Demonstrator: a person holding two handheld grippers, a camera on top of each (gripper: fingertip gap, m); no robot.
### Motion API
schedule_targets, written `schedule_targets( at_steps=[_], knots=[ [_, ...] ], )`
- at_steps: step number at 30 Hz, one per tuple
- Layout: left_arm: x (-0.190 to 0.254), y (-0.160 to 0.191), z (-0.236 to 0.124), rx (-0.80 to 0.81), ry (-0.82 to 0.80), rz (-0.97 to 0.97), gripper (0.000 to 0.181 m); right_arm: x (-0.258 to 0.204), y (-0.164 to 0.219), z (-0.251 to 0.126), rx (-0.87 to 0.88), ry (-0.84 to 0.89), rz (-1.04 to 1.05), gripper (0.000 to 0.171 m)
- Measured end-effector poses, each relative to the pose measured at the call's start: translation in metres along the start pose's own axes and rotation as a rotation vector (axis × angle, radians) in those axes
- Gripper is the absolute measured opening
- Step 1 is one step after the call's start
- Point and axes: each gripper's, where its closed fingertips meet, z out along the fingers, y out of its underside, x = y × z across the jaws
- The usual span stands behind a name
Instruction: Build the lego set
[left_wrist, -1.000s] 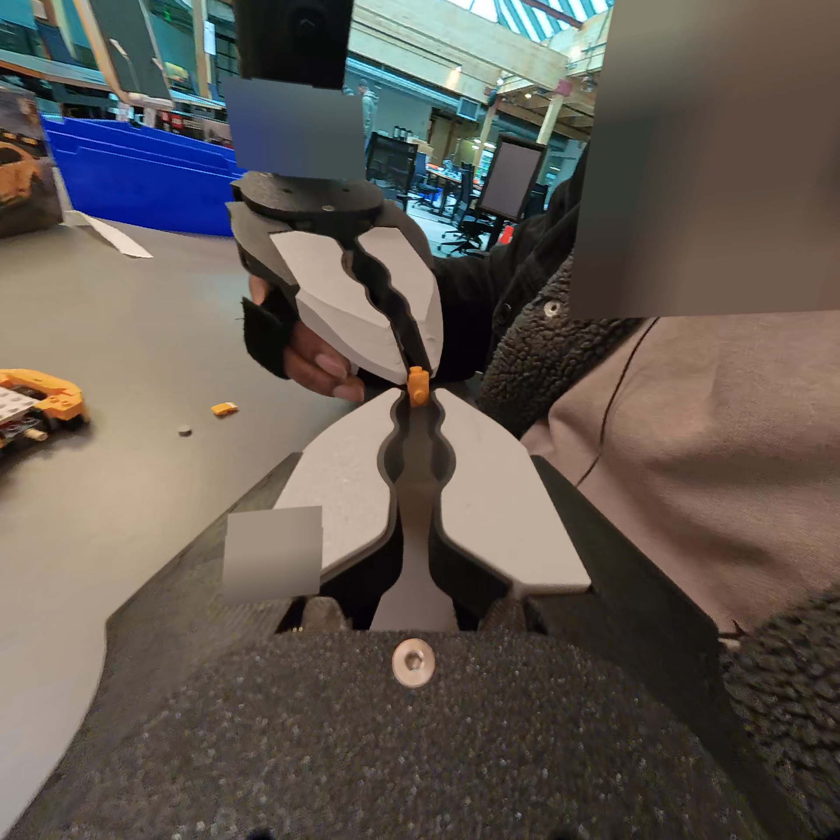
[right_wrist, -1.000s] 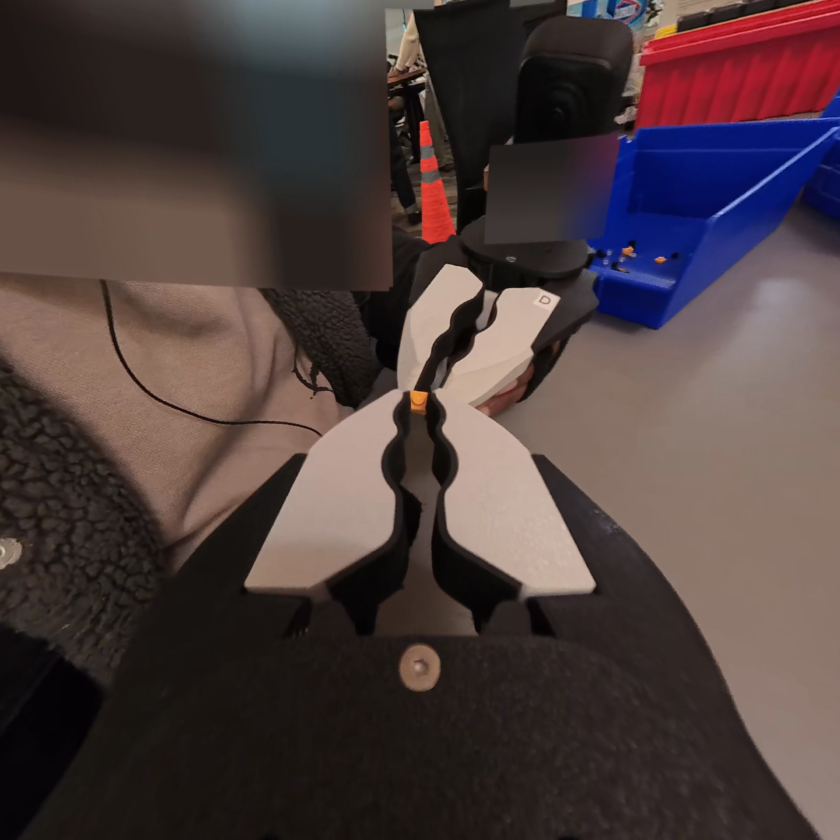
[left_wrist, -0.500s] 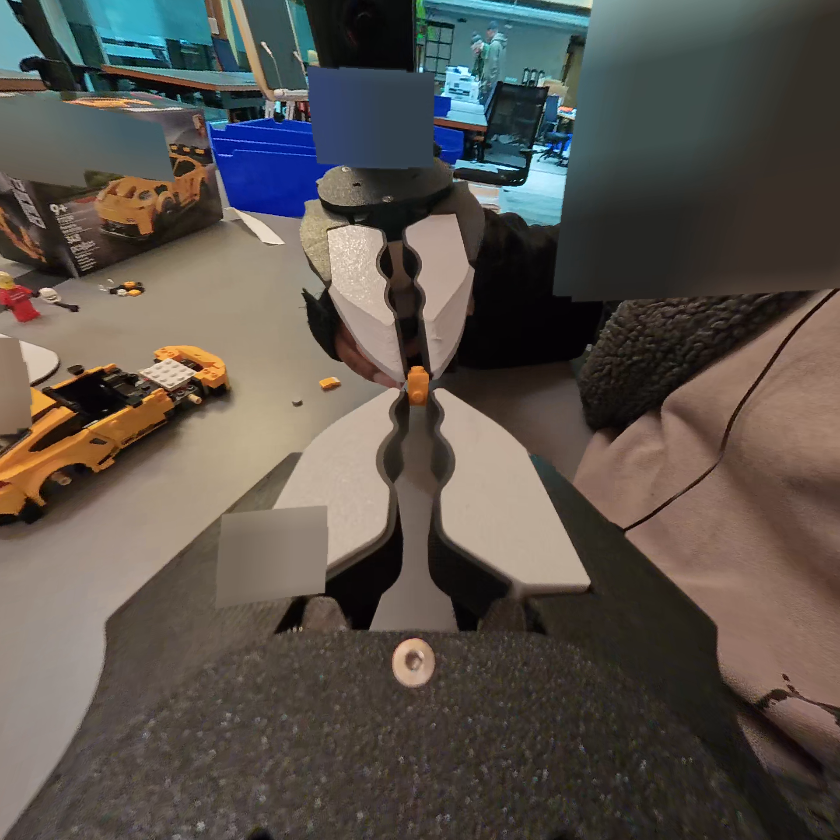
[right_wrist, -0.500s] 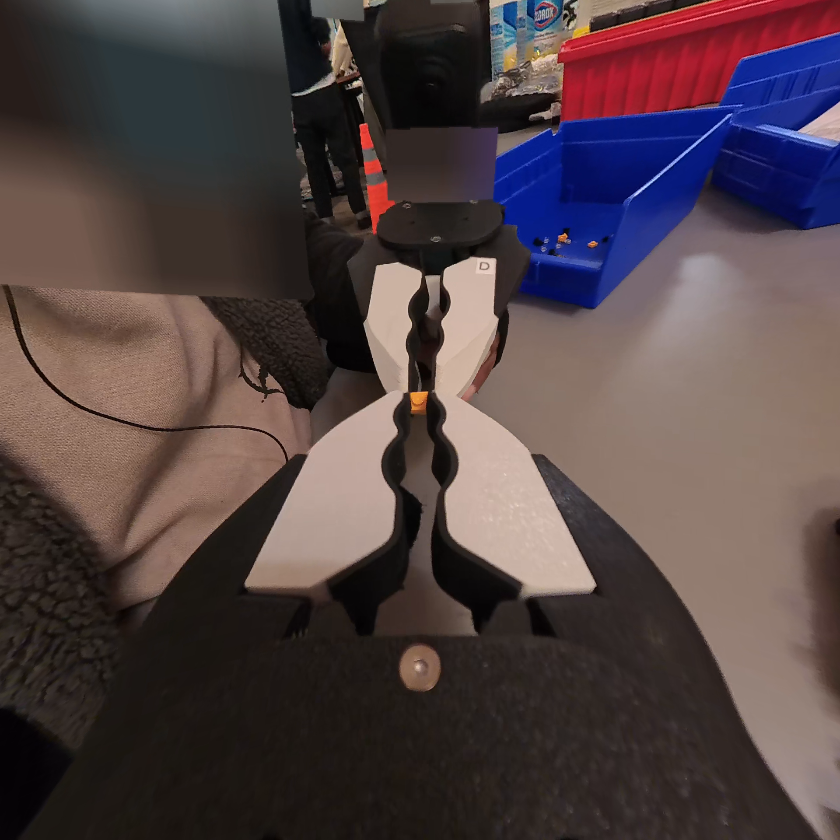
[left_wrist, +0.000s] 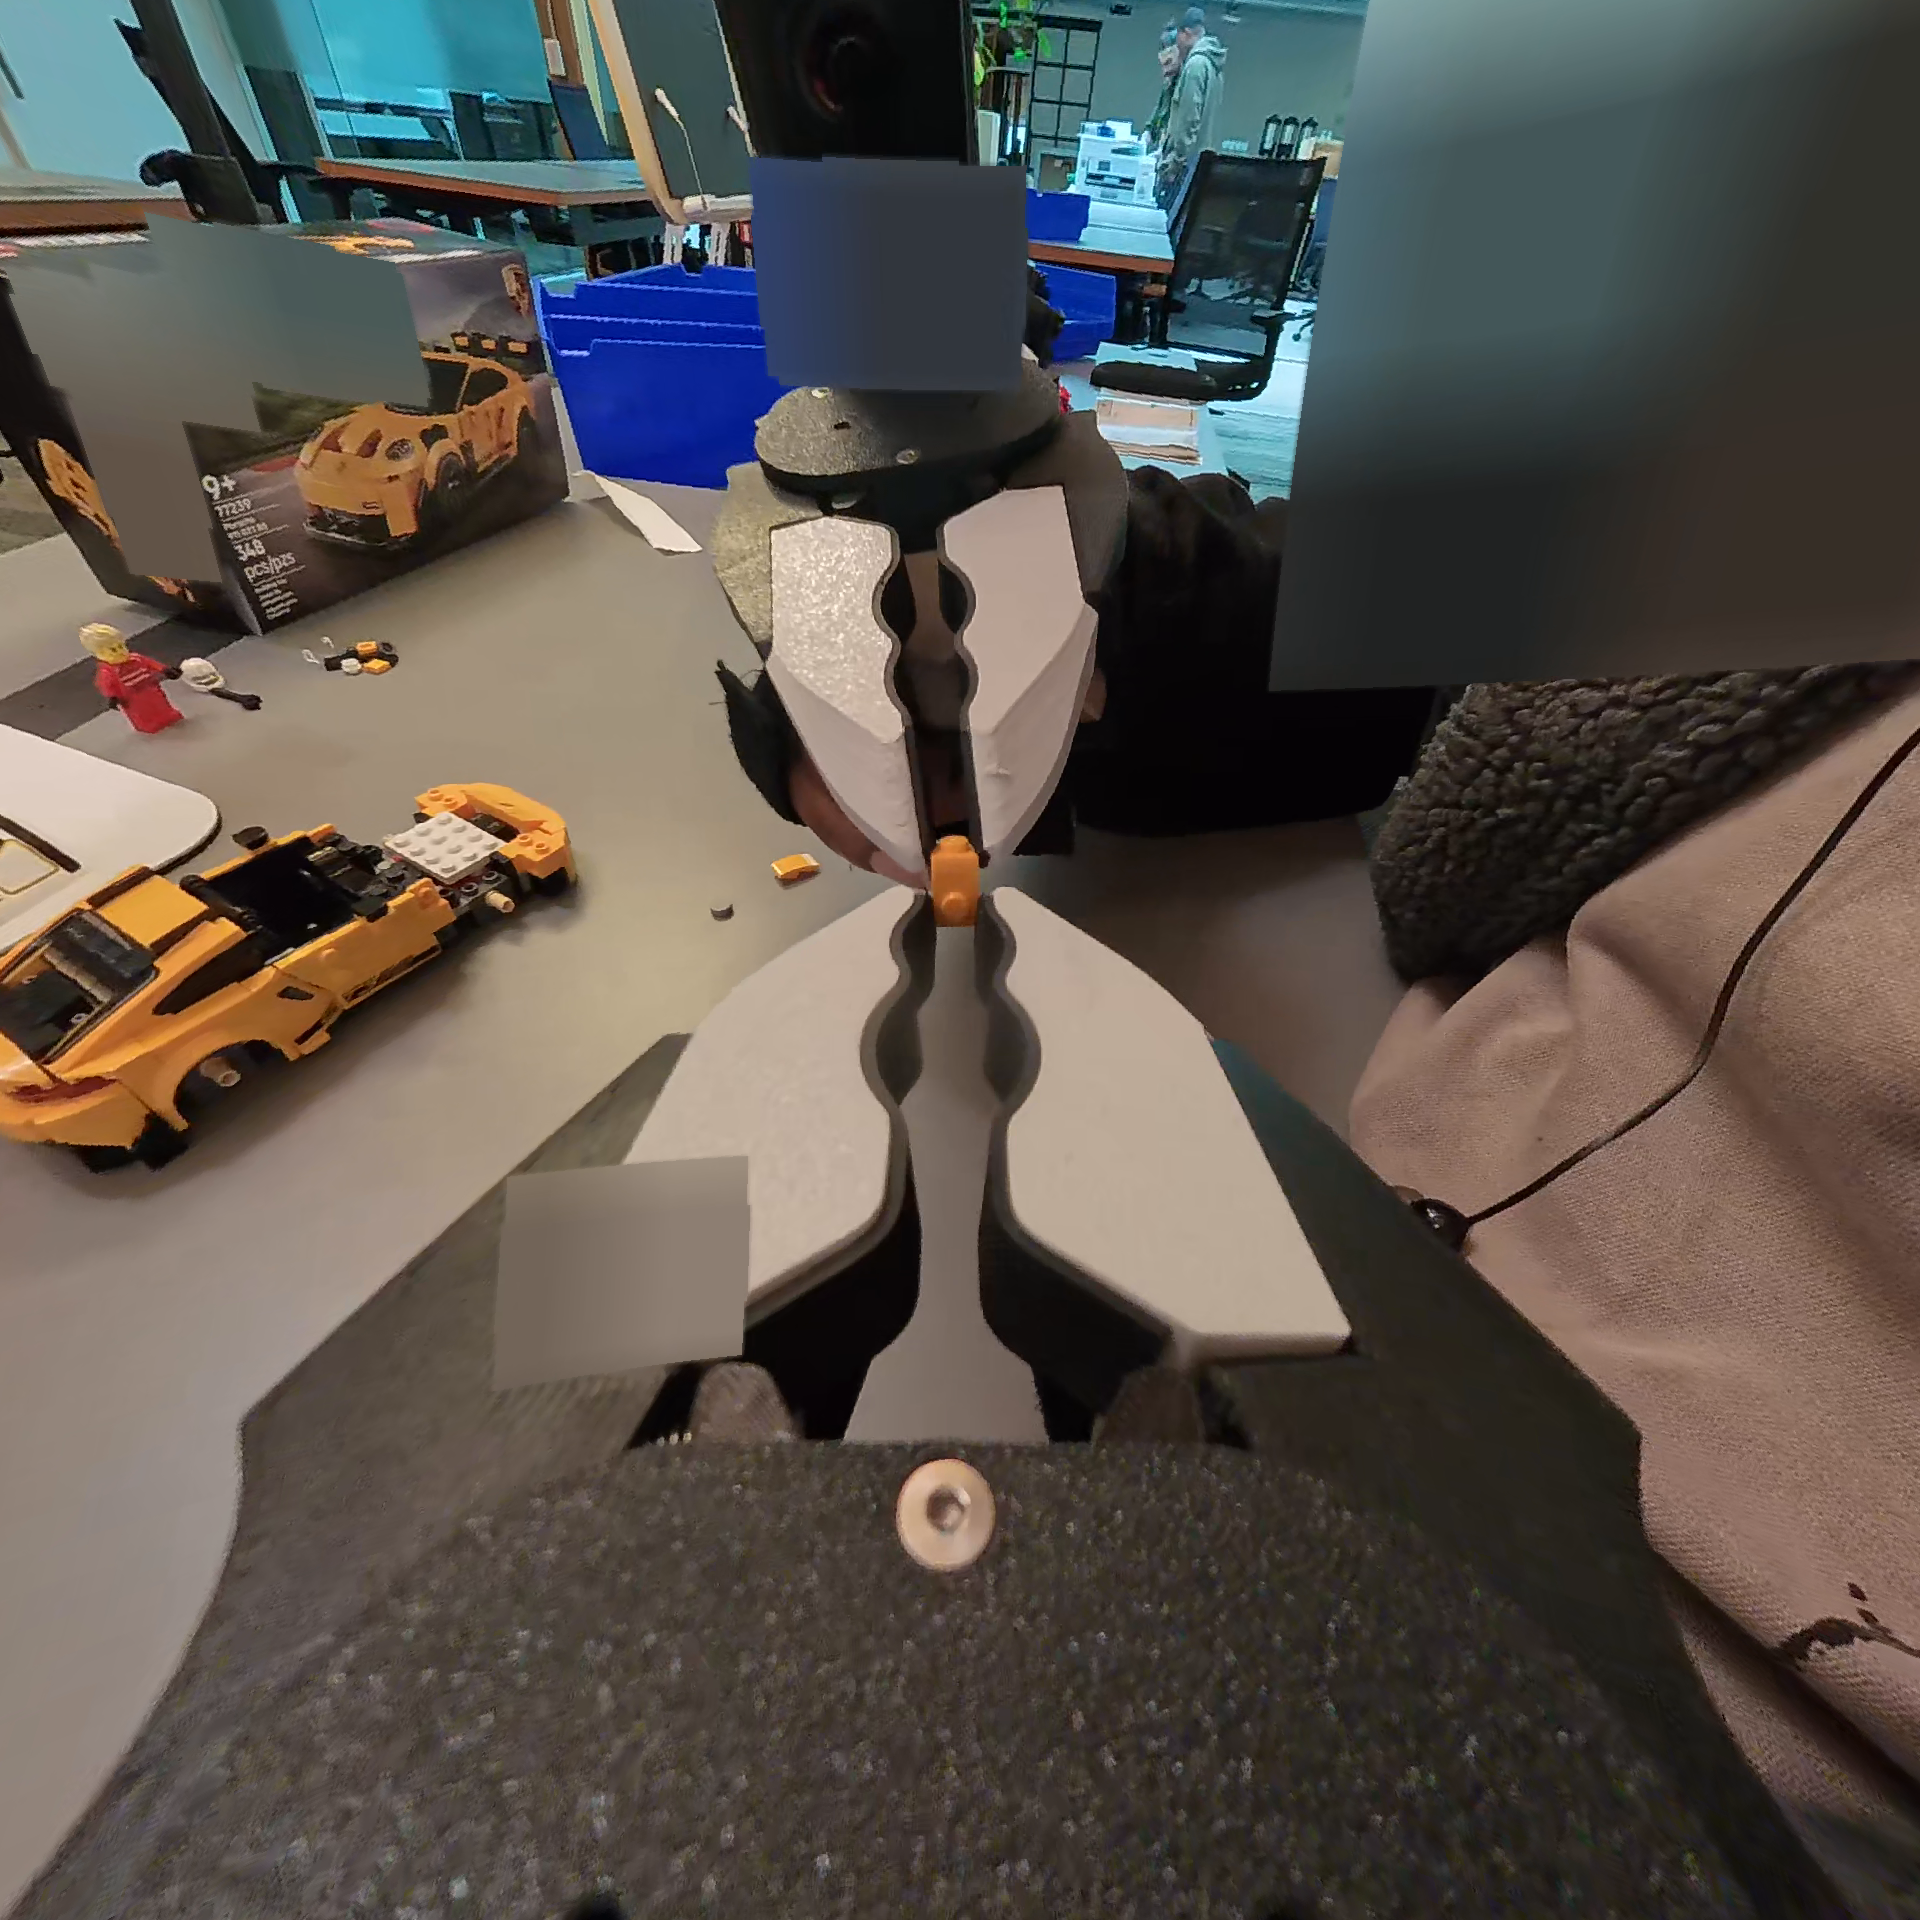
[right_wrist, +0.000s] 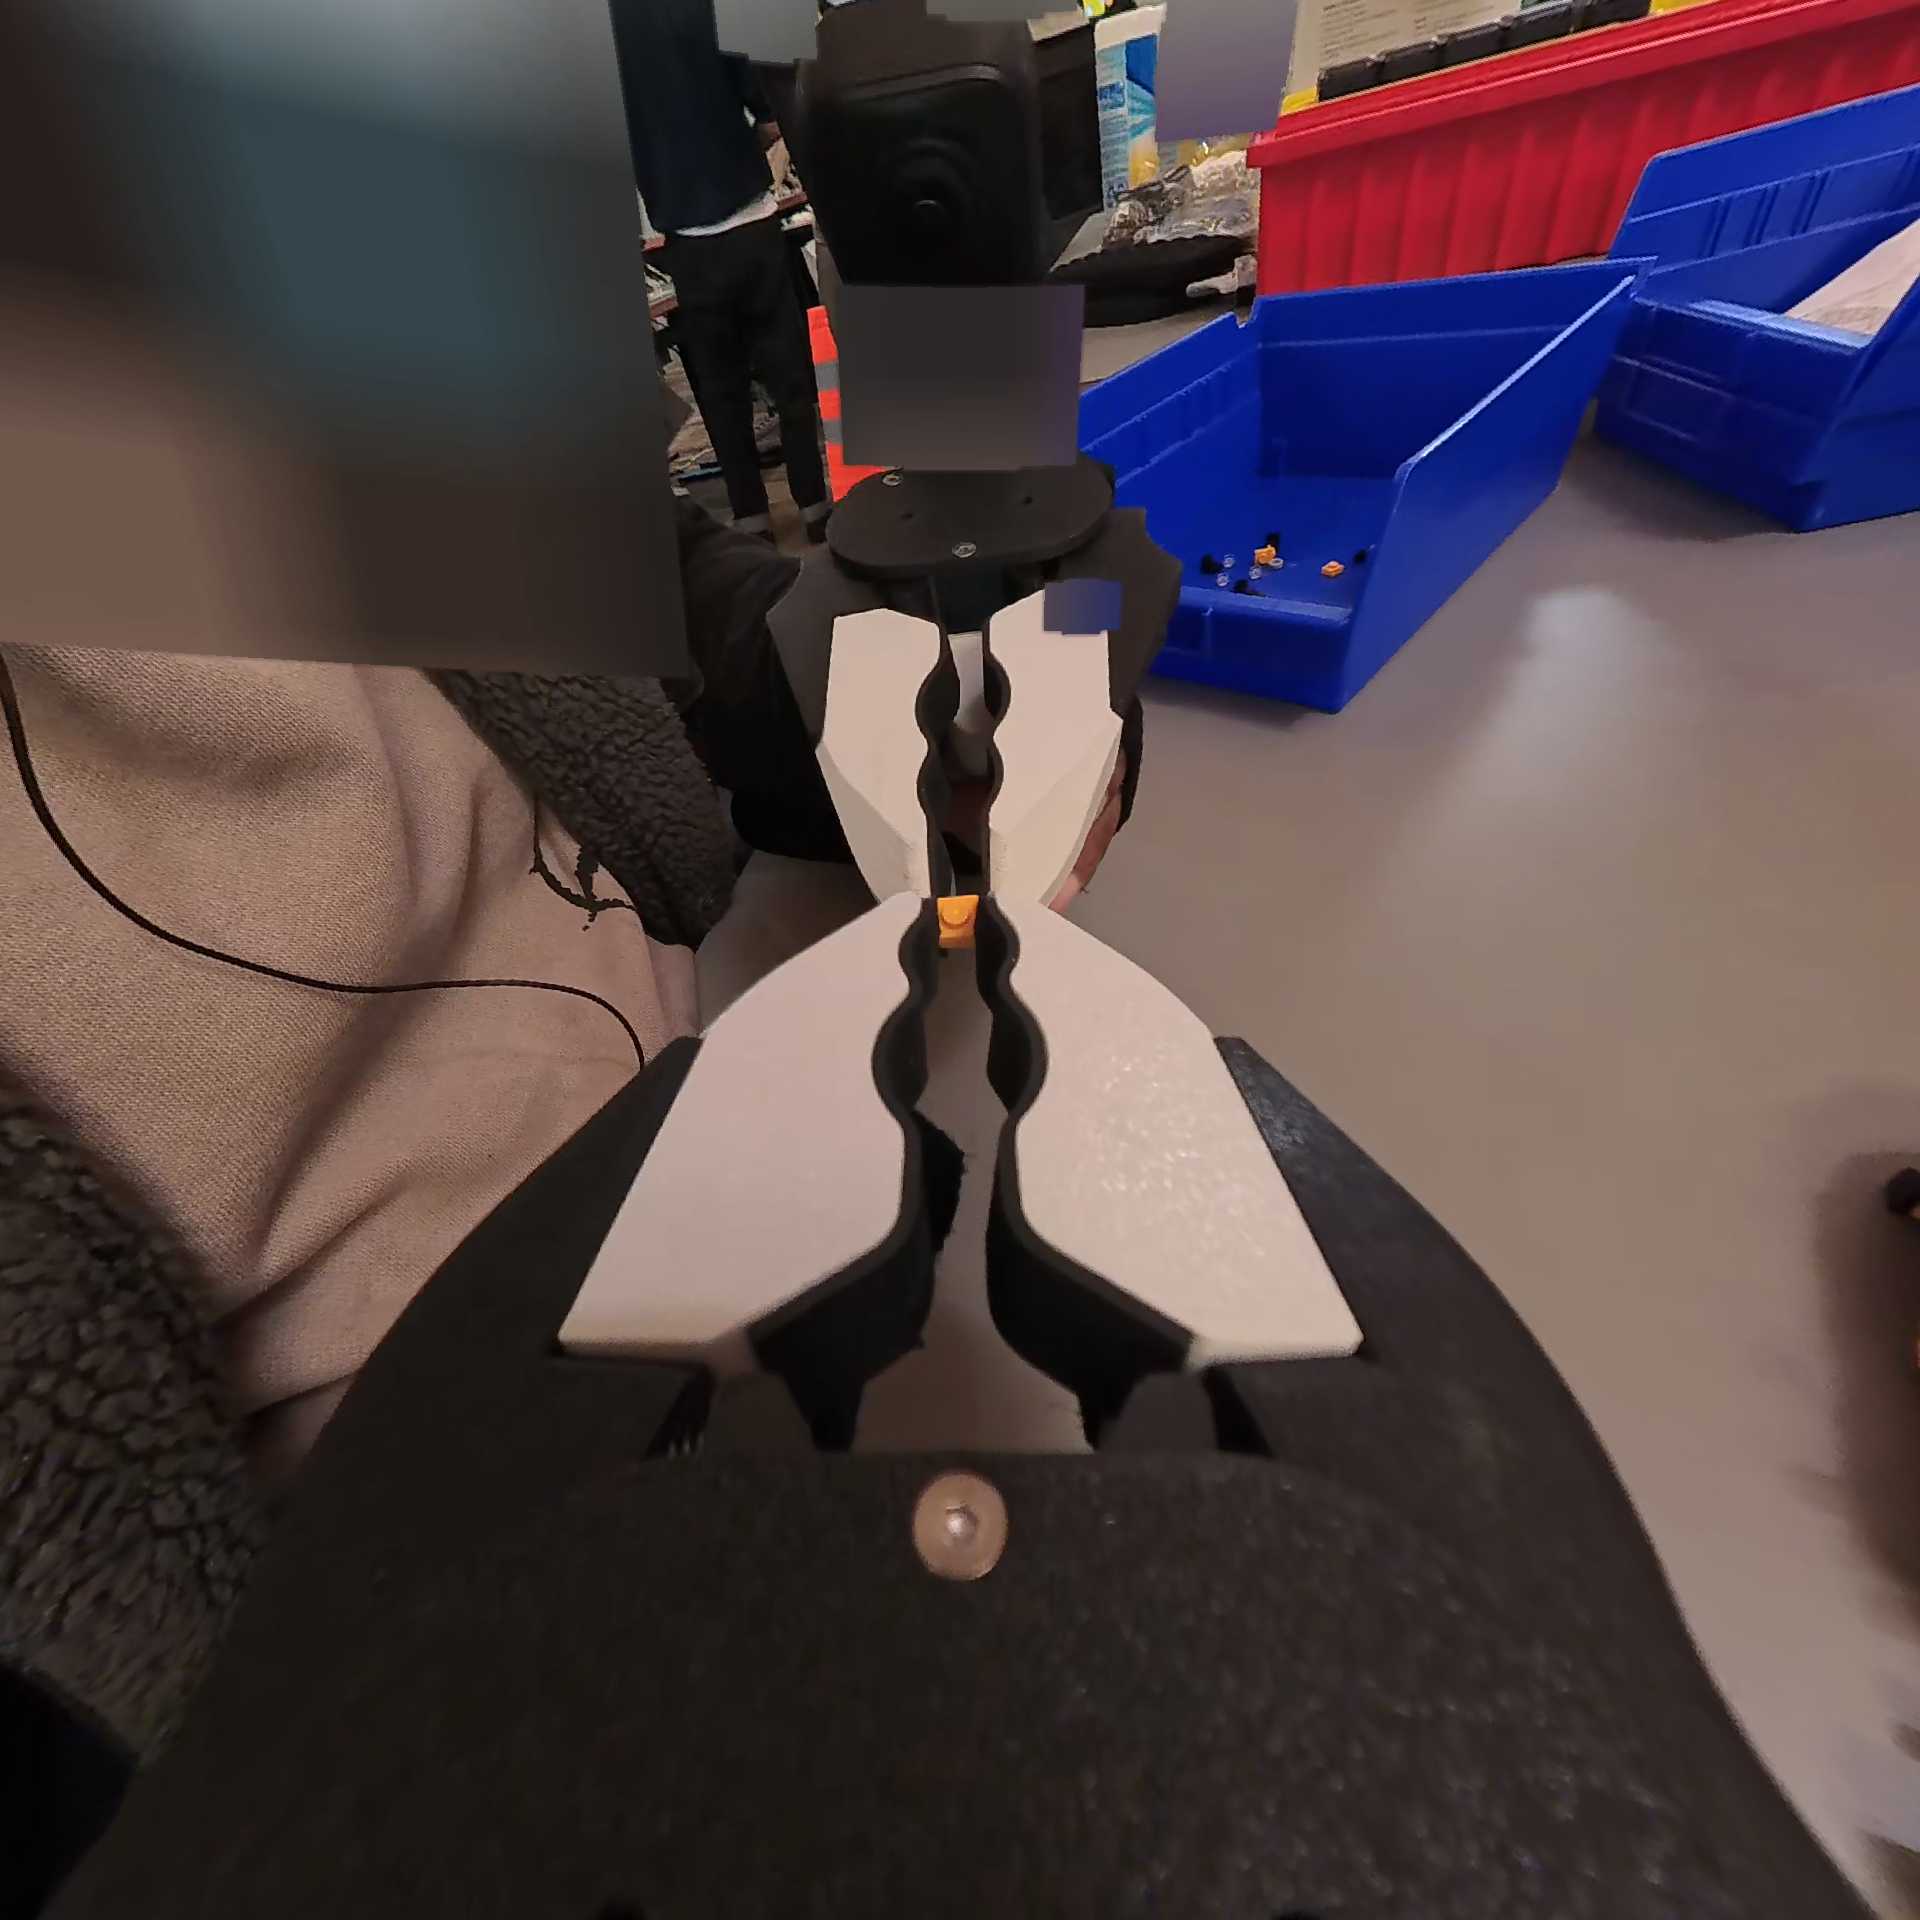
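Two handheld grippers meet tip to tip above a grey table (left_wrist: 582, 1195), sharing one small orange brick (left_wrist: 954, 891). The left gripper (left_wrist: 954, 914) is clamped on the brick's near end; the right gripper (left_wrist: 948, 847), facing it, pinches the far end. From the right wrist view the same orange brick (right_wrist: 957, 922) sits between the right gripper (right_wrist: 957, 920) tips, with the left gripper (right_wrist: 958, 883) closed on it from the opposite side. The brick's long axis runs along the line from one gripper to the other, with a stud showing on its side.

On the table to the left lies a partly built yellow sports car (left_wrist: 239, 956), its length running across the table. Behind it stands the set's box (left_wrist: 343, 457), printed with a yellow car, a logo and small lettering. A red minifigure (left_wrist: 133, 681) stands nearby. A blue bin (right_wrist: 1340, 468) holds loose pieces.
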Motion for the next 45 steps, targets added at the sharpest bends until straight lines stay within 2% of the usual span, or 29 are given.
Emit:
schedule_targets(
  at_steps=[15, 23, 25, 28, 31, 33, 35, 39, 45],
  knots=[
    [-0.007, 0.001, 0.000, -0.010, -0.051, -0.003, 0.007, 0.007, 0.000, 0.001, 0.001, 0.039, 0.001, 0.007],
    [-0.004, -0.003, -0.001, 0.024, -0.002, -0.029, 0.008, 0.002, -0.005, 0.000, 0.028, 0.012, 0.005, 0.007],
    [-0.007, -0.004, -0.002, 0.031, -0.007, -0.043, 0.008, 0.006, -0.013, -0.008, 0.029, 0.051, -0.018, 0.018],
    [-0.020, 0.001, -0.006, 0.022, -0.044, -0.088, 0.008, 0.022, -0.027, -0.043, 0.044, 0.165, -0.028, 0.024],
    [-0.028, 0.004, -0.007, 0.028, -0.062, -0.136, 0.008, 0.038, -0.016, -0.067, -0.015, 0.307, -0.041, 0.024],
    [-0.029, 0.004, -0.006, 0.041, -0.060, -0.156, 0.007, 0.039, -0.004, -0.063, -0.065, 0.333, -0.049, 0.023],
    [-0.029, 0.006, -0.005, 0.046, -0.033, -0.205, 0.007, 0.035, 0.000, -0.047, -0.074, 0.325, -0.097, 0.019],
    [-0.026, 0.005, -0.004, 0.072, 0.043, -0.343, 0.007, 0.022, 0.004, -0.013, -0.145, 0.353, -0.361, 0.018],
    [-0.022, 0.009, -0.001, 0.054, 0.095, -0.432, 0.007, 0.025, 0.011, -0.001, -0.275, 0.482, -0.608, 0.017]
  ],
)
